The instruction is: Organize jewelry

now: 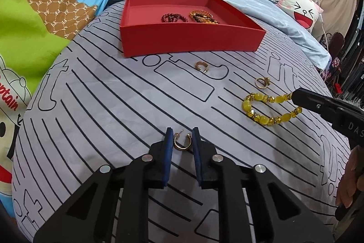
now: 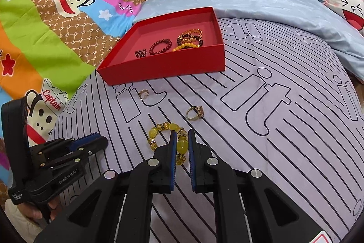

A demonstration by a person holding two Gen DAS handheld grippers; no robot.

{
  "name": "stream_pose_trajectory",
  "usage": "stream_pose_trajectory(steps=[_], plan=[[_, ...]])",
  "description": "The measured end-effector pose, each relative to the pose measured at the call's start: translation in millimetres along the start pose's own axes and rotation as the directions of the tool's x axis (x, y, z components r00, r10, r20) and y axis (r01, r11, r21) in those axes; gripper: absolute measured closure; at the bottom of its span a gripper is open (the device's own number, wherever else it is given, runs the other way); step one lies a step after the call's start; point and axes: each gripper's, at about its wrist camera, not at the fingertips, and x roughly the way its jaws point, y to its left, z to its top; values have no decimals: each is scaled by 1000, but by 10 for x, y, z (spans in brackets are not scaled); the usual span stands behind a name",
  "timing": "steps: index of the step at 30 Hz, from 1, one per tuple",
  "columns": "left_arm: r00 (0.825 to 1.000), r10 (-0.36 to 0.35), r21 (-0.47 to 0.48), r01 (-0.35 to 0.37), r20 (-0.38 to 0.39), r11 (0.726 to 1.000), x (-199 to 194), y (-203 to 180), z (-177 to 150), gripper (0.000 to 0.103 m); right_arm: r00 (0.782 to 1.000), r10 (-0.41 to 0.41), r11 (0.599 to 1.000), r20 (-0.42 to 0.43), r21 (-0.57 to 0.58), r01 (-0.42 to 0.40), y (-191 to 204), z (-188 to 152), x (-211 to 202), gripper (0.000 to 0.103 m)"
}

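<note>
My left gripper [image 1: 182, 137] is pinching a gold hoop earring [image 1: 182, 141] between its blue pads, down on the striped sheet [image 1: 113, 111]. My right gripper [image 2: 182, 140] is clamped on the yellow bead bracelet [image 2: 167, 139]. Beyond both tips: second hoop [image 1: 201, 66], gold ring [image 2: 195, 112], then red box [image 1: 188, 42] holding bracelets.

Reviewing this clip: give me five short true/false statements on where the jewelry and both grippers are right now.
1. The red box holds beaded bracelets. True.
2. The yellow bead bracelet lies in the box. False: it is on the striped sheet.
3. The right gripper is closed on the yellow bracelet. True.
4. A gold hoop earring sits between the left gripper fingers. True.
5. The gold ring is inside the box. False: it lies on the sheet.
</note>
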Motion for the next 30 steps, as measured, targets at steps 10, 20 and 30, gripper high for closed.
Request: stream_pose_trajectory(steps=[10, 20, 30], plan=[[998, -20, 16, 19, 55, 1000, -100, -92, 308, 86, 997, 37, 998, 72, -46, -34, 103, 410, -128, 94], [982, -18, 55, 8, 189, 998, -146, -53, 1320, 86, 982, 62, 988, 180, -148, -36, 330, 1428, -14, 94], [986, 3, 12, -6, 165, 1000, 438, 213, 2035, 86, 985, 138, 988, 107, -91, -128, 473, 2162, 801, 93]])
